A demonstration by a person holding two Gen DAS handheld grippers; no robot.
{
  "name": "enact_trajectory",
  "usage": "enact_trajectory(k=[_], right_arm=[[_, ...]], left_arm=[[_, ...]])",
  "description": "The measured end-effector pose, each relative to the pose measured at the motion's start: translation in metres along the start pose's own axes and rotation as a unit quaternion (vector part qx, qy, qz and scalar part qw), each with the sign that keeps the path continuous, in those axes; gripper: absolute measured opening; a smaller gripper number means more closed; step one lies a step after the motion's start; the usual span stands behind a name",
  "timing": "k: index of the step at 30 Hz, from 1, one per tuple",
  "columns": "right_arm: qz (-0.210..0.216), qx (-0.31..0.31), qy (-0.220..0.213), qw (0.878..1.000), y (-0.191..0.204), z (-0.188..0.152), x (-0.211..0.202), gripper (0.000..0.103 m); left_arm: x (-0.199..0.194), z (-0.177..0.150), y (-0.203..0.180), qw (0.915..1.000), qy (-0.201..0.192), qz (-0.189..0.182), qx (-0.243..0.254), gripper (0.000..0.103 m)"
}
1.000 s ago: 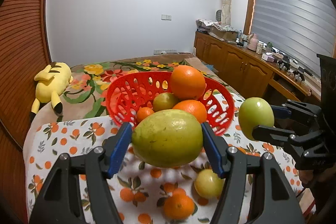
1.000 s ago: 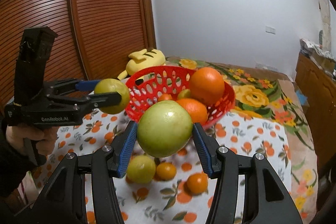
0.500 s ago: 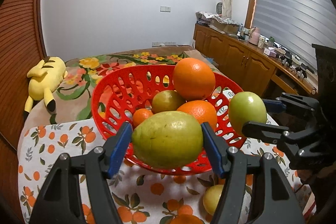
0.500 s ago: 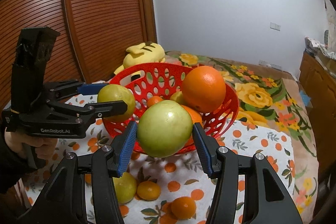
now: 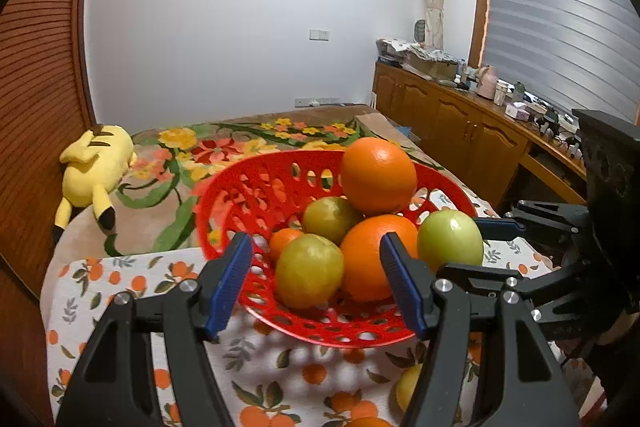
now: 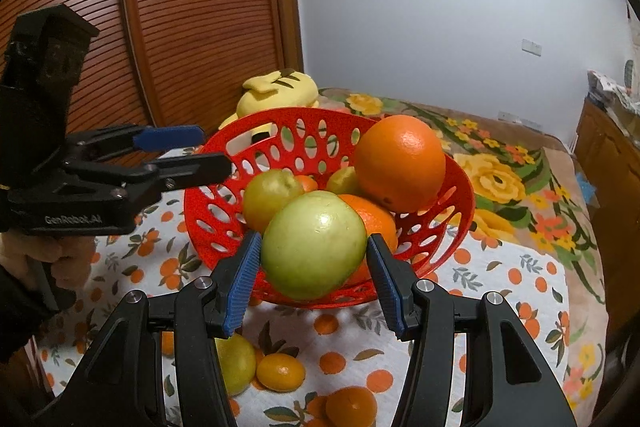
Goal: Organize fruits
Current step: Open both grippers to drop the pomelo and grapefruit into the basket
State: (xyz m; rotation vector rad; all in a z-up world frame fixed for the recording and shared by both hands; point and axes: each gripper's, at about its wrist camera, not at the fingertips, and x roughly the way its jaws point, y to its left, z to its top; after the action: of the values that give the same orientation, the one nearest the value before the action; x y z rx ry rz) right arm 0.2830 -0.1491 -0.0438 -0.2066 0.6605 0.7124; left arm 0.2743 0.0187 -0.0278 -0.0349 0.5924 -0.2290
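Plush toy (image 5: 94, 163): yellow, lying on the floral blanket at far left, against the slatted wooden door.
Left gripper (image 5: 316, 279): blue-padded jaws spread wide, nothing between them; poised at the near rim of the basket.
Yellow-green fruit (image 5: 309, 269): lies in the basket in line with the left gripper's gap, clear of both pads.
Red basket (image 5: 256, 187): perforated plastic, on the orange-print tablecloth (image 5: 120, 279); holds two large oranges, one small one and two yellow-green fruits.
Top orange (image 5: 378, 175): perched highest on the pile, toward the right side.
Right gripper (image 6: 314, 279): pinching a pale green apple (image 6: 314, 245) between its blue pads, over the basket's near rim; whether the apple touches the pile, cannot tell.
Loose fruit (image 6: 280, 371): small orange on the cloth in front of the basket, a yellow fruit just beside it, another orange nearer the camera.
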Motion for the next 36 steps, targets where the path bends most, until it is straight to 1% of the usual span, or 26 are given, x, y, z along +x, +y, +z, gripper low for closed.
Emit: enact_trajectory(k=[5,13,18,26,31,36], right_arm=[[0.003,-0.003,0.005,1.0,0.002,0.004,0.007,0.055],[0.017,-0.013,0.02,1.0,0.016,0.006,0.02,0.055],[0.022,-0.016,0.025,0.999,0.023,0.007,0.025,0.055],[0.024,-0.02,0.031,0.999,0.032,0.007,0.032,0.055],[0.025,-0.013,0.018,0.999,0.033,0.013,0.029,0.055],[0.021,-0.012,0.017,1.0,0.036,0.015,0.027,0.055]], left_arm=[[-0.005,-0.004,0.014,0.9999,-0.001,0.013,-0.009,0.066],[-0.007,-0.013,0.033,0.9994,0.003,0.017,-0.03,0.066],[-0.008,-0.018,0.033,0.9994,0.005,0.016,-0.031,0.066],[-0.007,-0.032,0.036,0.9991,0.02,0.022,-0.031,0.066],[-0.008,-0.037,0.037,0.9989,0.023,0.024,-0.032,0.066],[-0.012,-0.04,0.036,0.9989,0.022,0.025,-0.032,0.066]])
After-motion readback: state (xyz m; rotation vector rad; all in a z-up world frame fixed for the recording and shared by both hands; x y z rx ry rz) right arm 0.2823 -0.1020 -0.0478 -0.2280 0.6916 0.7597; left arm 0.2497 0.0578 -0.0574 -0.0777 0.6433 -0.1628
